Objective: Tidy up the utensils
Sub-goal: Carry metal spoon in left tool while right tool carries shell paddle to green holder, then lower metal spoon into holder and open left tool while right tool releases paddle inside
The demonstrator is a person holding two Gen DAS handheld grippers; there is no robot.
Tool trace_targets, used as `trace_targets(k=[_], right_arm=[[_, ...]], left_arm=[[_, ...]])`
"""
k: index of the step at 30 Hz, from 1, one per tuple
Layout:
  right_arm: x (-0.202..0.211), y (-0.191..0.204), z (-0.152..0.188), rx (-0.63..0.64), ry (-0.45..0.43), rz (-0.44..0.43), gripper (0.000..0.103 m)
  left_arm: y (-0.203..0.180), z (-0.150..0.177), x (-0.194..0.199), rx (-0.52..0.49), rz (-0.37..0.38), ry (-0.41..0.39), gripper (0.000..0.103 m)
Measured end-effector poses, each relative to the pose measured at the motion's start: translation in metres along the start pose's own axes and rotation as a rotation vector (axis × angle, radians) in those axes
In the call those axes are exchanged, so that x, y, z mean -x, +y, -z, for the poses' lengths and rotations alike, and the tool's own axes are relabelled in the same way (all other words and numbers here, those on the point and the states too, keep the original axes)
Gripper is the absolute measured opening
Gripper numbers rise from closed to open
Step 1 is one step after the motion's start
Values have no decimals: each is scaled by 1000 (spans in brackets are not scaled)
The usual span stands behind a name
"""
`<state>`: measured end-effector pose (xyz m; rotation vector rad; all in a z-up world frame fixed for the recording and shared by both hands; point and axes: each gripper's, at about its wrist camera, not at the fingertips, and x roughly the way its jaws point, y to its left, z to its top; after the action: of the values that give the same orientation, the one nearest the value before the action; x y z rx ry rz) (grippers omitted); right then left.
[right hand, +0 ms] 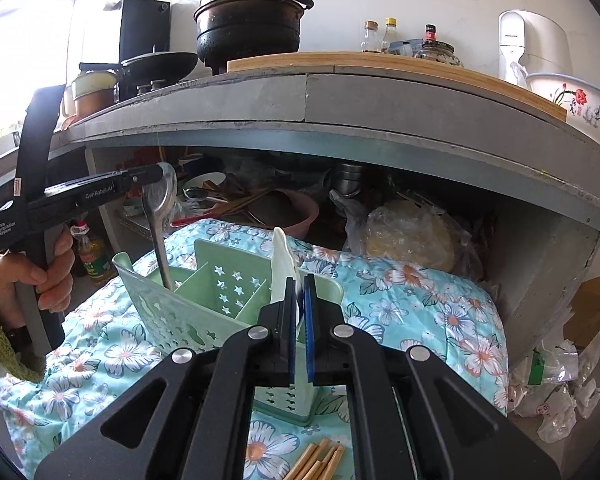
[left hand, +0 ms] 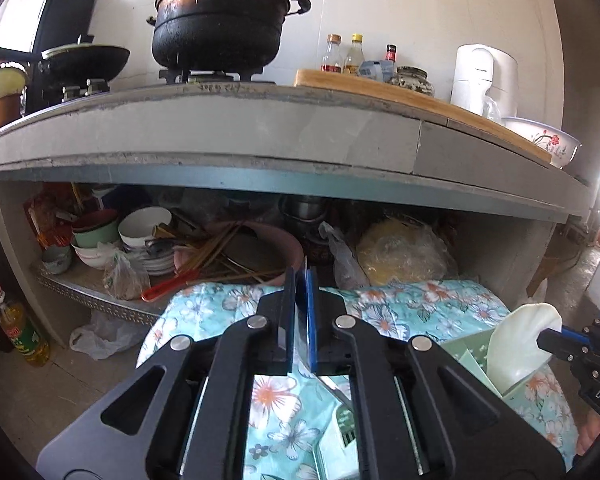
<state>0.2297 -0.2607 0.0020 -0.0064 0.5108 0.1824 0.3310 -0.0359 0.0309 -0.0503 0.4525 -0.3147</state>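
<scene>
A pale green utensil holder point(right hand: 220, 300) with star cut-outs stands on a floral cloth point(right hand: 412, 300). My right gripper point(right hand: 299, 280) is shut on a white rice paddle point(right hand: 282, 264), upright over the holder's right compartment. My left gripper point(right hand: 160, 178) is shut on the bowl of a metal spoon point(right hand: 158, 220), whose handle reaches down into the holder's left compartment. In the left wrist view the left gripper point(left hand: 301, 276) is closed edge-on over the spoon, and the paddle point(left hand: 520, 344) and holder point(left hand: 472, 364) show at right. Wooden chopsticks point(right hand: 320, 460) lie on the cloth in front.
A concrete counter point(right hand: 380, 100) overhangs just above, with a black pot point(right hand: 248, 28), wok, cutting board and floral basin point(right hand: 576, 104). The shelf beneath holds bowls point(left hand: 144, 224), loose chopsticks, a pink basin point(right hand: 296, 212) and plastic bags. An oil bottle point(left hand: 24, 332) stands on the floor.
</scene>
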Motion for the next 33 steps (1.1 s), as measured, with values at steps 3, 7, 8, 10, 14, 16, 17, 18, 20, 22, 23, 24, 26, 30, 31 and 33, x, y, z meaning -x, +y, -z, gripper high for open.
trace_targets(k=[3, 7, 8, 10, 14, 16, 17, 18, 20, 22, 23, 24, 26, 30, 31, 33], right_arm=[[2, -2, -1, -21, 5, -10, 5], [9, -4, -2, -51, 3, -27, 10], [12, -4, -3, -57, -1, -29, 12], [19, -4, -5, -71, -16, -38, 23], [29, -5, -7, -91, -34, -38, 27], [37, -5, -7, -114, -42, -51, 27], [42, -5, -6, -124, -46, -58, 27], [47, -5, -5, -136, -49, -65, 27], [57, -4, 0, -164, -39, -86, 27], [65, -1, 10, -192, -10, -117, 27], [67, 2, 16, -205, 14, -129, 27], [69, 4, 22, -221, 40, -144, 27], [71, 7, 37, -270, 95, -188, 27], [66, 14, 71, -355, 222, -223, 27], [65, 15, 80, -376, 249, -228, 27], [62, 17, 96, -419, 298, -233, 27]], left_arm=[[8, 5, 4, 45, 45, 27, 13], [19, 9, 19, 99, 89, 32, 27], [22, 10, 24, 106, 90, 24, 28], [25, 11, 36, 119, 103, 7, 33], [29, 15, 61, 131, 130, -20, 36], [28, 20, 72, 127, 146, -18, 36], [28, 24, 78, 121, 155, -10, 37], [27, 27, 83, 118, 163, -3, 38], [27, 39, 93, 120, 195, 24, 41], [26, 53, 100, 119, 225, 63, 42], [25, 59, 101, 116, 238, 85, 42], [24, 67, 103, 107, 247, 109, 43], [20, 82, 105, 87, 260, 152, 43], [13, 111, 104, 79, 311, 239, 43], [10, 117, 102, 76, 323, 260, 43], [4, 130, 97, 71, 354, 308, 43]])
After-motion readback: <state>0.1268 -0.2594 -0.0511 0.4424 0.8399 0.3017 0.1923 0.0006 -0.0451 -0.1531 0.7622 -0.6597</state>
